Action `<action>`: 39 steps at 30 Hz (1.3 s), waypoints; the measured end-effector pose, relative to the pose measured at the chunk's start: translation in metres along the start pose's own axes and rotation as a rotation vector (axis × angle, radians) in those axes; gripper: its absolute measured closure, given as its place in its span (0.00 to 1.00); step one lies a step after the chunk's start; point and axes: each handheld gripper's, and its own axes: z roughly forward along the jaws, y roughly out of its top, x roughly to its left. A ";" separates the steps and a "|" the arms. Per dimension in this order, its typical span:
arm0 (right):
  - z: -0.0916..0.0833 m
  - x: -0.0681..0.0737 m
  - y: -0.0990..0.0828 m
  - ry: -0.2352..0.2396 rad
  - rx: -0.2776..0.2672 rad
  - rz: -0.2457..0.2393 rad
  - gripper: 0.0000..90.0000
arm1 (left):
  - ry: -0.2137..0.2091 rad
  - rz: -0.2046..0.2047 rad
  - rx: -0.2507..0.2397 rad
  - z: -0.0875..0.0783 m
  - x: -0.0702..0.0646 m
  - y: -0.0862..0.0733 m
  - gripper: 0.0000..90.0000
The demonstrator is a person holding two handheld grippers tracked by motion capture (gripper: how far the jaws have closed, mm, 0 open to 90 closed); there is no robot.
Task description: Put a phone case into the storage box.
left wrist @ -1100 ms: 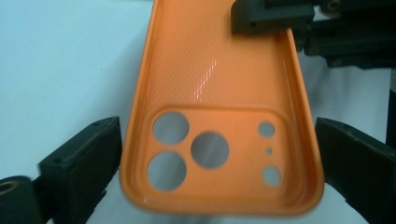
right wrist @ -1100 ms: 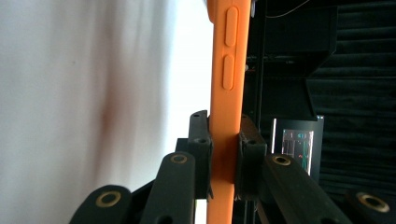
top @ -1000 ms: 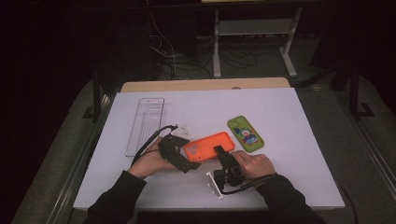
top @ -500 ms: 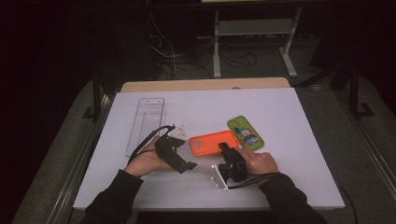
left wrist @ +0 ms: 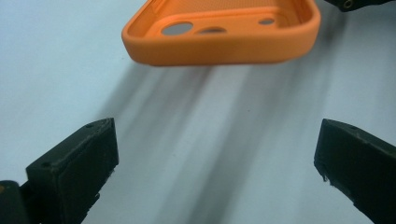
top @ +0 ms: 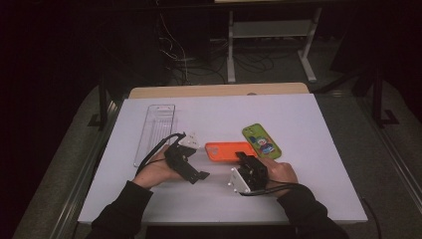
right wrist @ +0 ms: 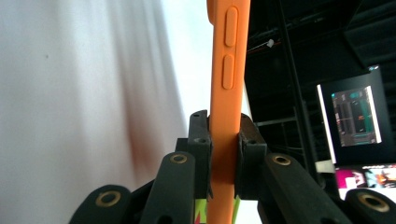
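An orange phone case [top: 226, 150] lies across the middle of the white table [top: 298, 189]. My right gripper [top: 242, 157] is shut on its right end. In the right gripper view both pads [right wrist: 201, 140] press on the case's edge [right wrist: 229, 60], whose side buttons show above the jaws. My left gripper [top: 199, 162] is just left of the case and stands open. In the left gripper view the jaws [left wrist: 215, 140] are wide apart with nothing between them. The case's camera-hole end [left wrist: 224, 32] floats a short way ahead of them, its shadow on the table.
A green phone case [top: 261, 141] with a cartoon print lies just right of the orange one, near my right hand. A clear plastic tray [top: 155, 127] lies at the left. Beyond the table's far edge are a dark floor, cables and a metal stand.
One second ago the left gripper was at the orange case's left end; now the jaws stand apart from it. The case has shifted slightly right with the right gripper.
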 end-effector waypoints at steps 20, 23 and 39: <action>0.005 -0.013 -0.004 0.153 0.005 0.384 0.87 | 0.033 0.010 -0.047 -0.008 0.007 0.001 0.00; 0.005 -0.016 -0.005 0.172 0.005 0.431 0.87 | 0.035 0.011 -0.050 -0.008 0.006 0.001 0.00; 0.008 -0.033 -0.019 0.298 -0.043 0.753 0.87 | 0.031 -0.010 -0.050 -0.007 0.004 0.001 0.00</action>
